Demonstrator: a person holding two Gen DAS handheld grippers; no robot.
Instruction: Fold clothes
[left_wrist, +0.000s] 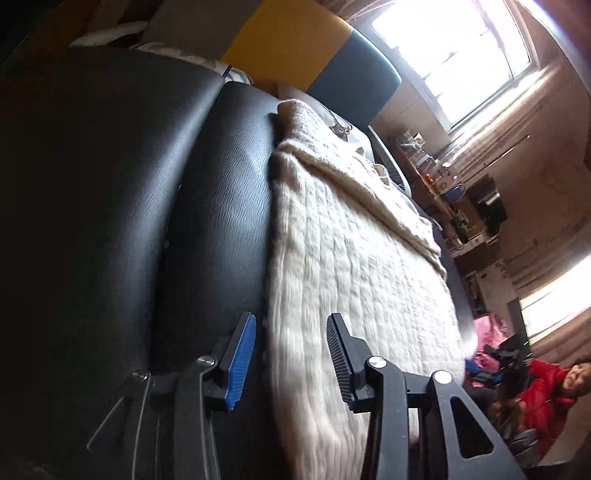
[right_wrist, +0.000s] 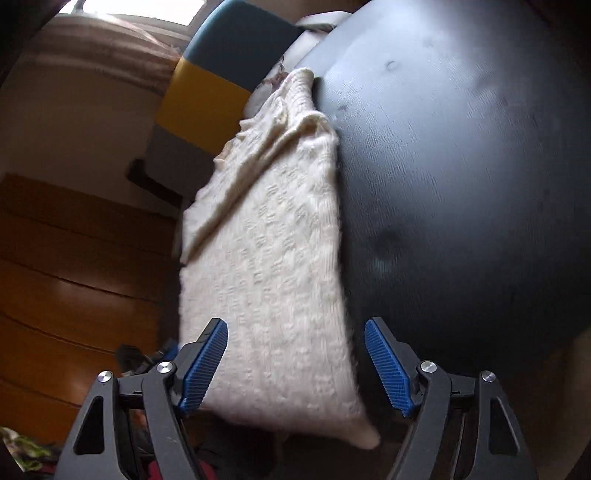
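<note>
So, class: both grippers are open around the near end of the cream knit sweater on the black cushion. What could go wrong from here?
1. The cream knit sweater lies at the edge of the black cushion, its near corner overhanging; a tug might slide it off.
2. The left gripper straddles the sweater's edge, so it may pinch only one layer.
3. The thick knit may bunch in the right gripper, skewing the fold.

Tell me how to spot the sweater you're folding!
Look for the big black leather surface. Lying along its edge is the cream knitted sweater, long and already partly folded. It is the only pale, bumpy, woolly thing there, unlike the smooth yellow and teal cushion behind it.
</note>
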